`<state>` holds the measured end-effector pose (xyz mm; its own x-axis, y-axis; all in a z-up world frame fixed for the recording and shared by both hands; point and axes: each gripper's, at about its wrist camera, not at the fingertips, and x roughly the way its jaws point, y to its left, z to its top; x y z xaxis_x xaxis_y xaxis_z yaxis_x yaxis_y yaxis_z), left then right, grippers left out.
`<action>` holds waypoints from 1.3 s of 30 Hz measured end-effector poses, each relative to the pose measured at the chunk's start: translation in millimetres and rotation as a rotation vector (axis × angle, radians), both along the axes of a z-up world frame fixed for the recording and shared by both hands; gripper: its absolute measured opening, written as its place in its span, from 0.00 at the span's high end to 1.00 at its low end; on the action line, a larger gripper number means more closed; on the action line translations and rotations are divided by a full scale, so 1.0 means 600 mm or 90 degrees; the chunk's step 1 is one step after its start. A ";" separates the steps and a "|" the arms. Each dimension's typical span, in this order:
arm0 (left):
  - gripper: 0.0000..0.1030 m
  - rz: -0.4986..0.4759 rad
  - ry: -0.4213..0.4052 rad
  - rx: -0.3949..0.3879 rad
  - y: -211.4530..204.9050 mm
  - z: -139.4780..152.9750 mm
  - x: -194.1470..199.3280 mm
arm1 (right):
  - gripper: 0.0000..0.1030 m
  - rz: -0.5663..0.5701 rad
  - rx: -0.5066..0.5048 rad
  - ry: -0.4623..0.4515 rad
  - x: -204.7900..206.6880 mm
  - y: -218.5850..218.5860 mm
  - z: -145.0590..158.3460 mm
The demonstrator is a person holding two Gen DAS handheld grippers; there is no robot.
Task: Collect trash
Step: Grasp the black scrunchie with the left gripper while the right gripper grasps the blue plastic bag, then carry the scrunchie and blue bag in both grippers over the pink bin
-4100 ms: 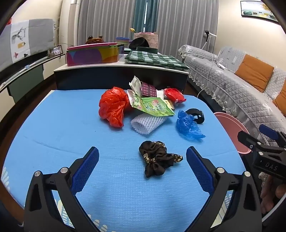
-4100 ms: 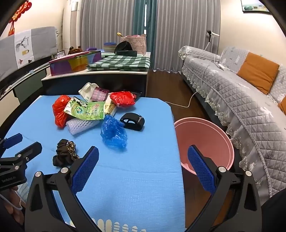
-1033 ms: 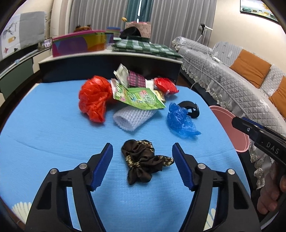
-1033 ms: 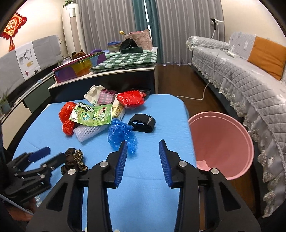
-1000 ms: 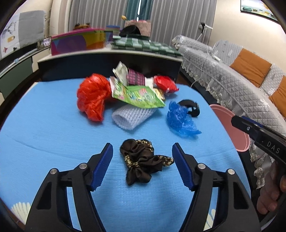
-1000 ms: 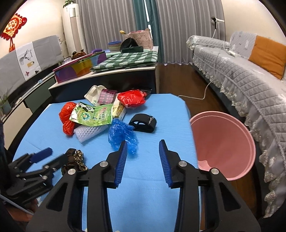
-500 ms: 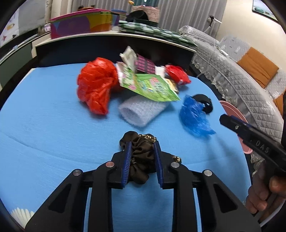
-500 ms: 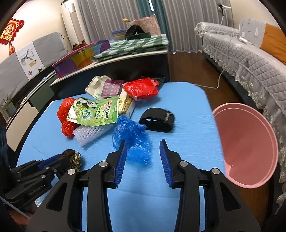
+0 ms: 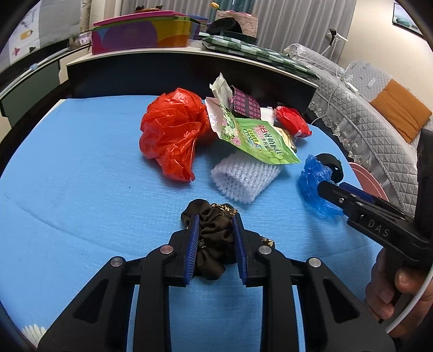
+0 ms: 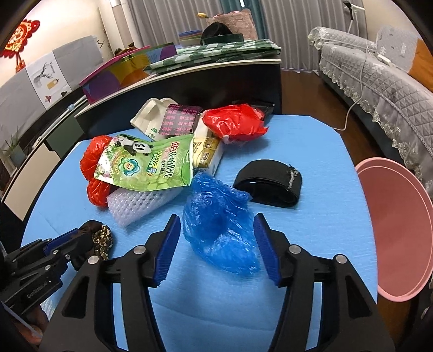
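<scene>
While trash waits on the blue table (image 9: 67,168):
Scrunchie: brown scrunchie (image 9: 213,227) pinched between left gripper (image 9: 215,245) pads.
Blue bag: crumpled blue plastic bag (image 10: 219,224) lies between the opening right gripper (image 10: 216,249) jaws, untouched.
Bin: pink bin (image 10: 392,230) stands nearest the right gripper.

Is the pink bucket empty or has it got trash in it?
Empty as far as shown: the pink plastic bucket shows only bare pink inside; its bottom is out of view.

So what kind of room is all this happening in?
Most likely a home living room: a sofa with a quilted grey cover and an orange cushion, long curtains, and a low cabinet behind the blue-topped table.
</scene>
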<state>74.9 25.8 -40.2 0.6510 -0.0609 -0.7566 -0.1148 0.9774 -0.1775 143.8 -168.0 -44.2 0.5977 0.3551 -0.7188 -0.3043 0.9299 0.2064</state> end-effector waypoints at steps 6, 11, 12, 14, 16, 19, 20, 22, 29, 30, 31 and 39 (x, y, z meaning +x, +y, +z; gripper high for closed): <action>0.76 -0.004 -0.002 0.002 0.001 -0.001 -0.001 | 0.69 0.020 -0.020 -0.009 -0.002 0.013 0.000; 0.76 -0.005 -0.004 0.004 0.000 0.000 -0.002 | 0.97 0.039 -0.021 -0.006 -0.005 0.017 0.000; 0.77 -0.006 -0.005 0.006 -0.001 0.001 -0.002 | 0.99 0.042 -0.020 -0.009 -0.007 0.017 0.003; 0.77 -0.006 -0.007 0.008 -0.002 0.004 -0.002 | 0.99 0.042 -0.020 -0.018 -0.011 0.017 0.009; 0.77 -0.007 -0.013 0.011 -0.003 0.007 -0.004 | 0.99 0.042 -0.020 -0.029 -0.018 0.016 0.018; 0.77 -0.006 -0.022 0.014 -0.003 0.014 -0.009 | 0.99 0.042 -0.017 -0.040 -0.027 0.012 0.029; 0.77 -0.006 -0.025 0.015 -0.004 0.017 -0.010 | 0.99 0.041 -0.017 -0.044 -0.031 0.010 0.033; 0.78 -0.008 -0.032 0.017 -0.006 0.022 -0.014 | 0.99 0.039 -0.014 -0.051 -0.040 0.003 0.042; 0.78 -0.024 -0.059 0.027 -0.027 0.043 -0.028 | 0.99 0.015 -0.010 -0.076 -0.066 -0.031 0.069; 0.78 -0.027 -0.064 0.028 -0.030 0.046 -0.031 | 0.99 0.010 -0.009 -0.081 -0.070 -0.038 0.074; 0.78 -0.029 -0.069 0.029 -0.033 0.050 -0.033 | 0.99 0.007 -0.008 -0.083 -0.073 -0.043 0.077; 0.78 -0.047 -0.101 0.045 -0.059 0.073 -0.050 | 0.99 -0.027 0.000 -0.106 -0.099 -0.092 0.103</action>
<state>44.8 -9.5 3.7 0.7585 -0.0632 -0.6486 -0.0178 0.9929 -0.1176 84.6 -223.3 17.6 0.7234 0.3264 -0.6084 -0.2941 0.9429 0.1561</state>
